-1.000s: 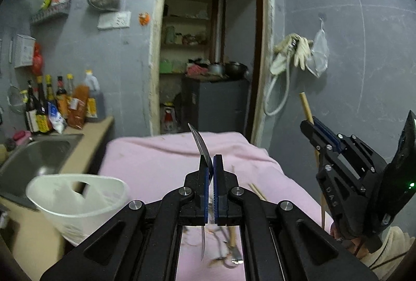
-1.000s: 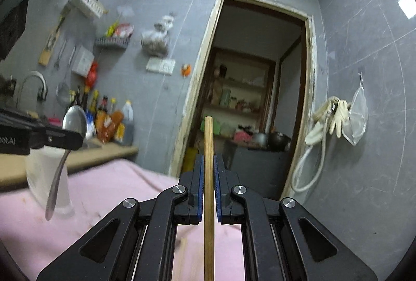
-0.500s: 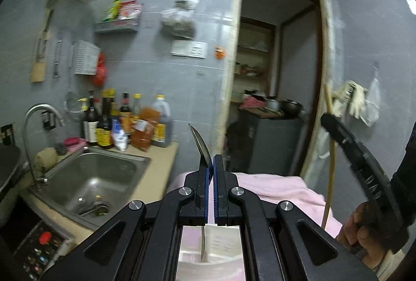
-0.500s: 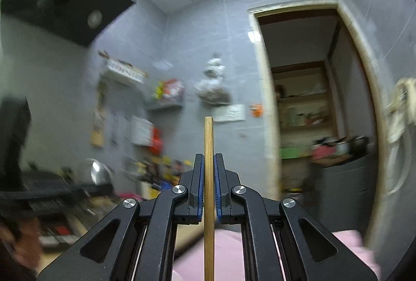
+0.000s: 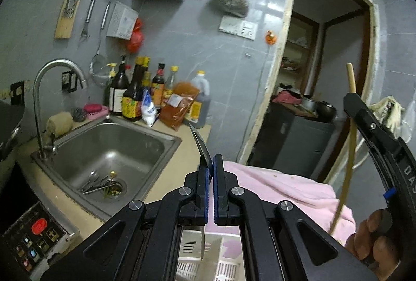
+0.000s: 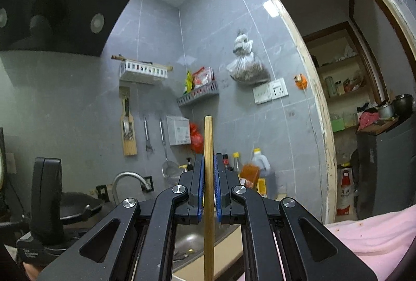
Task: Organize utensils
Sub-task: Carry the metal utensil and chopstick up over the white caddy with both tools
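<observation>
Upright, chopstick (image 6: 208, 177) in R gripper (image 6: 208, 169) (clamped).

Left gripper (image 5: 210, 164) clamped tight, pointing slightly down. Right gripper (image 6: 208, 164) clamped too (2 pads nearly touching), tilted slightly up, hand (image 5: 374, 236) on its grip.

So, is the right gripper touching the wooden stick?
Touching. In the right wrist view the right gripper is shut on the wooden stick, blue pads pressed against both its sides.
</observation>
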The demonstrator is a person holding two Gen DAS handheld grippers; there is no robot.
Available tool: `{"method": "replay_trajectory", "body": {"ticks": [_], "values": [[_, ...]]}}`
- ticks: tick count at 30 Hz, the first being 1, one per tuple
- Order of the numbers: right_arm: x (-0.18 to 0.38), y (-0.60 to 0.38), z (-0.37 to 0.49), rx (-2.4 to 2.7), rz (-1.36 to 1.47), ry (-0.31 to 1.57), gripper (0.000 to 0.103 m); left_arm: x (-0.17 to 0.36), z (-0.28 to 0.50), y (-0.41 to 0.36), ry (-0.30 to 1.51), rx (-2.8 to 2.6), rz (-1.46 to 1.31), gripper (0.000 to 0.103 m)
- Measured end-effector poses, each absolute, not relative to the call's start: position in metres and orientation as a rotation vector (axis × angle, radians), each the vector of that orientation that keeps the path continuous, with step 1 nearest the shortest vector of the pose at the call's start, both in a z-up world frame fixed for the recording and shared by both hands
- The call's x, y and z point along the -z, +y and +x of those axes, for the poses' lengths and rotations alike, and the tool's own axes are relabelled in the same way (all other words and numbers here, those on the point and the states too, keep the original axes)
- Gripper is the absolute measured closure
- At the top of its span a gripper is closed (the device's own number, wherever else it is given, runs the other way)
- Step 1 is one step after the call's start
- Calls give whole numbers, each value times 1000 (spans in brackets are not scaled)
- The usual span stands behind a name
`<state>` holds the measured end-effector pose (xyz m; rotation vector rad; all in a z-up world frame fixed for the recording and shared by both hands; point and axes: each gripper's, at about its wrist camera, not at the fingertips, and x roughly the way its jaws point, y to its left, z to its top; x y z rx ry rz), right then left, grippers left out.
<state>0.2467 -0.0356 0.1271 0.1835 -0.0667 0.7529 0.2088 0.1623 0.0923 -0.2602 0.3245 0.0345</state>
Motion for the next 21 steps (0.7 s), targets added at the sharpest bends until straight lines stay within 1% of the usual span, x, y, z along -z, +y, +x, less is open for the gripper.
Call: {"method": "replay_trajectory", "body": {"ticks": [7,21], "values": [[-120,-38,254,-757,203,-35,97,-77,215,161,370,-62,-262,102],[-125,-40,253,-739,184,-73,97,-71,217,160,391,-57,-281,102]]}}
